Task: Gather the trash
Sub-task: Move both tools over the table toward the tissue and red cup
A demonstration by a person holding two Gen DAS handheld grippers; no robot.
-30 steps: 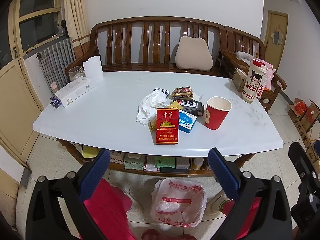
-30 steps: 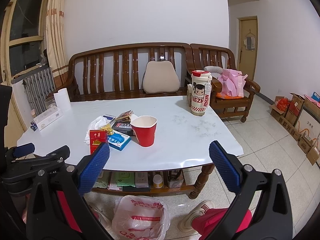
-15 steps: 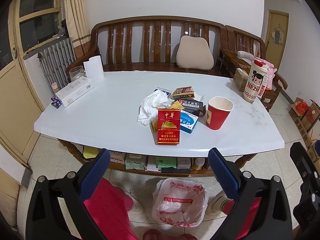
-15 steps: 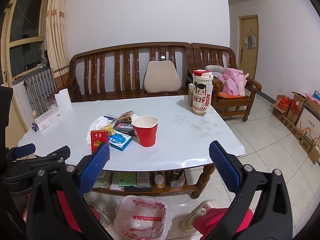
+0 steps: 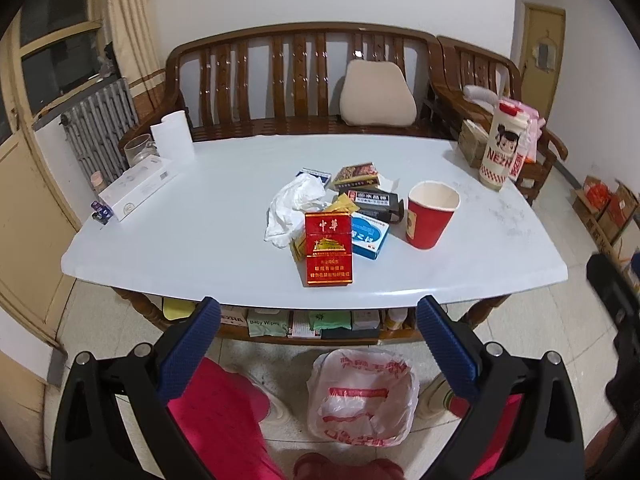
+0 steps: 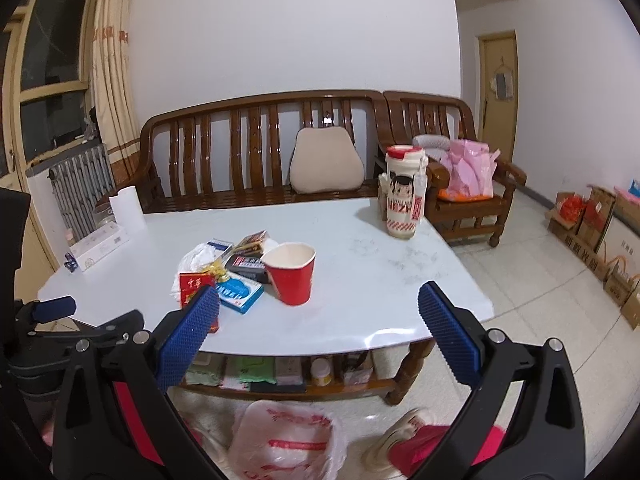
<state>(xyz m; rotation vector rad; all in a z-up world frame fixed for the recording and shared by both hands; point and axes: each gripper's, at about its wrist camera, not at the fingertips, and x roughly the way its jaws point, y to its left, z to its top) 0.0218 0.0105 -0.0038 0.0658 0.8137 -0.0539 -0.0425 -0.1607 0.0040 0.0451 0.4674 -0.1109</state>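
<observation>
A heap of trash lies mid-table: a red cigarette pack [image 5: 328, 249], a crumpled white tissue [image 5: 294, 208], a blue box [image 5: 370, 236], a black box [image 5: 374, 201], a brown pack [image 5: 357, 174] and a red paper cup [image 5: 430, 220]. On the floor in front of the table stands a bin lined with a white plastic bag [image 5: 362, 394]. My left gripper [image 5: 316, 322] hangs open above the bin, short of the table's near edge. My right gripper [image 6: 318, 312] is open too, with the red paper cup [image 6: 293, 273] ahead between its fingers.
The white table [image 5: 224, 232] also holds a white box [image 5: 138, 188], a paper roll [image 5: 173, 140], a glass jar [image 5: 138, 150] and a tall NEZHA tumbler [image 5: 500, 148]. A wooden bench [image 5: 304, 80] stands behind. A person's red-clad legs [image 5: 224, 416] flank the bin. Cardboard boxes [image 6: 596, 236] line the right wall.
Both wrist views have crept slightly forward and up; the table and trash sit marginally closer. Both grippers stay open and hold nothing.
</observation>
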